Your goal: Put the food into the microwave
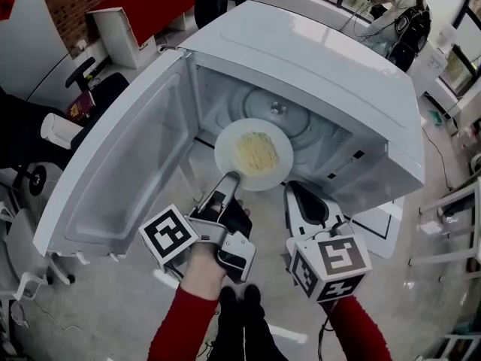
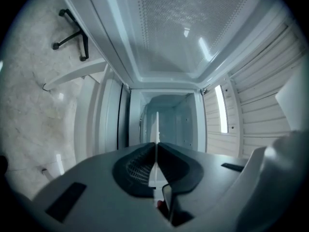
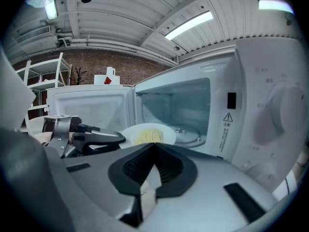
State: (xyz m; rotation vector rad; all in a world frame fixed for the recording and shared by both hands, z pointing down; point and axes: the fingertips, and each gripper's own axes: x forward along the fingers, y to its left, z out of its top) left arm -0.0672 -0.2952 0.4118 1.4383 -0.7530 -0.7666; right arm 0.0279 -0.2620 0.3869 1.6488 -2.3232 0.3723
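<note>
- The microwave (image 1: pixel 316 74) is white, and its door (image 1: pixel 113 171) is swung wide to the left.
- The left claw (image 1: pixel 229 179) pinches the near rim of the plate (image 1: pixel 222 150), with the jaws narrow and clamped on it.
- In the left gripper view that rim shows edge-on as a thin white line (image 2: pixel 157 129) between the dark pads (image 2: pixel 140 166).
- The plate is white and round, with a heap of pale noodles (image 1: pixel 255 153) in the middle.
- It is held about level at the mouth of the oven, partly inside the opening.
- The glass turntable (image 1: pixel 289 119) lies behind and below the plate, and the plate is not resting on it.
- The right claw (image 1: pixel 297 190) is just beside the plate at its near right, with its jaws drawn together and nothing between them.
- The right gripper view shows those pads (image 3: pixel 164 170) meeting at a point, with the plate (image 3: pixel 166 132) and the left claw (image 3: pixel 116 138) beyond.
- Both arms wear red sleeves (image 1: pixel 184 322).
- An office chair (image 1: pixel 94 89) stands to the left, and another person (image 1: pixel 402 17) is at the far windows.
</note>
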